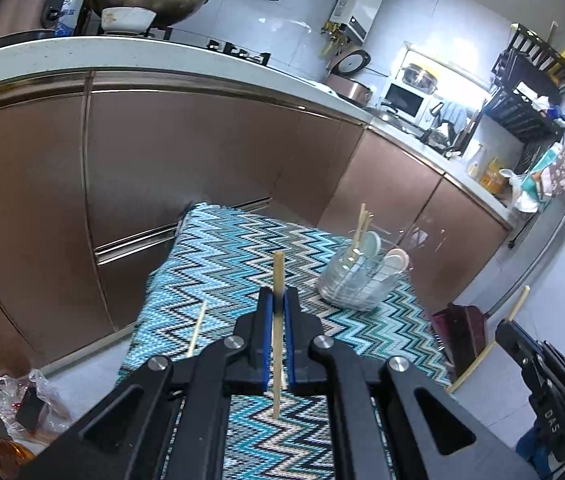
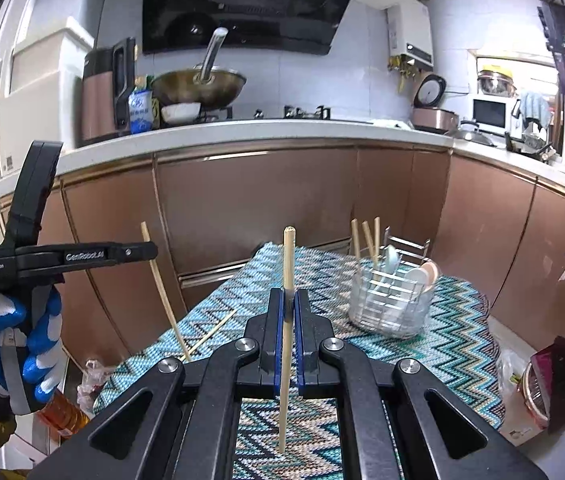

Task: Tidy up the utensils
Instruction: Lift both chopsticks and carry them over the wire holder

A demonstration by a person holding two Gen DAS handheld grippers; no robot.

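At centre frame we hold one chopstick (image 1: pixel 278 332) clenched in the left gripper (image 1: pixel 278 300) and another chopstick (image 2: pixel 287 320) in the right gripper (image 2: pixel 289 300), and either could, we judge, swivel and miss the crowded holder (image 2: pixel 390 300) at right.

path: open zigzag cloth (image 2: pixel 422 356) ahead | obstacle: utensil holder (image 2: pixel 390 300) far right, chopsticks (image 2: pixel 366 238) sticking up

It was a home kitchen: a wok (image 2: pixel 198 86) sat on the gas stove under a black range hood (image 2: pixel 242 4) at twelve o'clock, with a rice cooker (image 2: pixel 432 114), microwave (image 2: pixel 488 112) and copper-brown cabinets (image 2: pixel 254 208) at two o'clock.
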